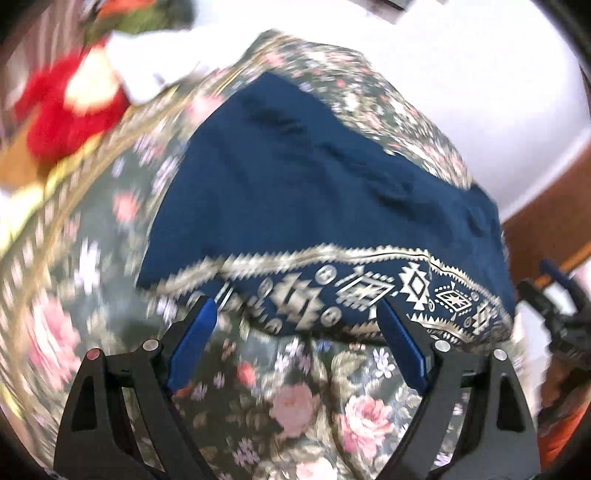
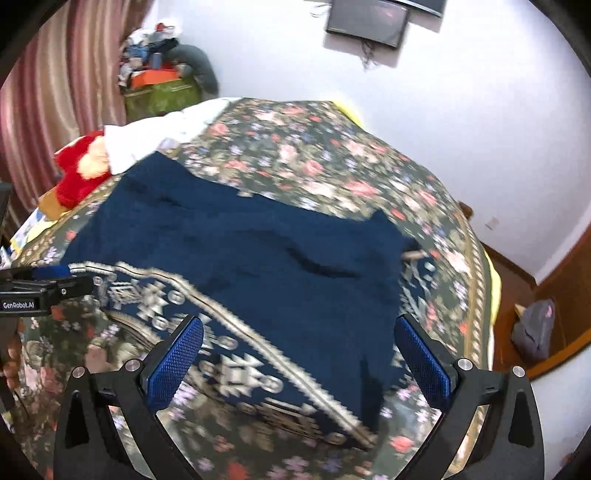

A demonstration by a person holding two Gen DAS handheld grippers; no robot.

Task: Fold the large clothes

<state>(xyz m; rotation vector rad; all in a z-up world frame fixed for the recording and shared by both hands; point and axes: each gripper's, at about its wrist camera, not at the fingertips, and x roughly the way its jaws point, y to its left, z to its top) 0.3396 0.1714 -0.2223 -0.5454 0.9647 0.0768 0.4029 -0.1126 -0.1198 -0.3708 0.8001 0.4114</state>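
Note:
A dark blue garment (image 1: 295, 192) with a gold and white patterned border (image 1: 369, 291) lies spread on a floral bedspread (image 1: 303, 398). My left gripper (image 1: 297, 314) hovers just short of that border, open, with only bedspread showing between its fingers. In the right wrist view the same garment (image 2: 258, 251) lies flat with a few wrinkles, its border (image 2: 236, 369) running under my right gripper (image 2: 299, 325), which is open and above the cloth. Each gripper shows at the edge of the other's view: the right gripper (image 1: 554, 306) and the left gripper (image 2: 44, 288).
A red plush toy (image 2: 79, 177) and white cloth (image 2: 147, 140) lie at the bed's far left. Striped curtains (image 2: 55, 92) and a green box piled with clutter (image 2: 159, 88) stand behind. A wall screen (image 2: 369, 22) hangs above. A grey backpack (image 2: 535, 328) sits on the floor by the bed's right side.

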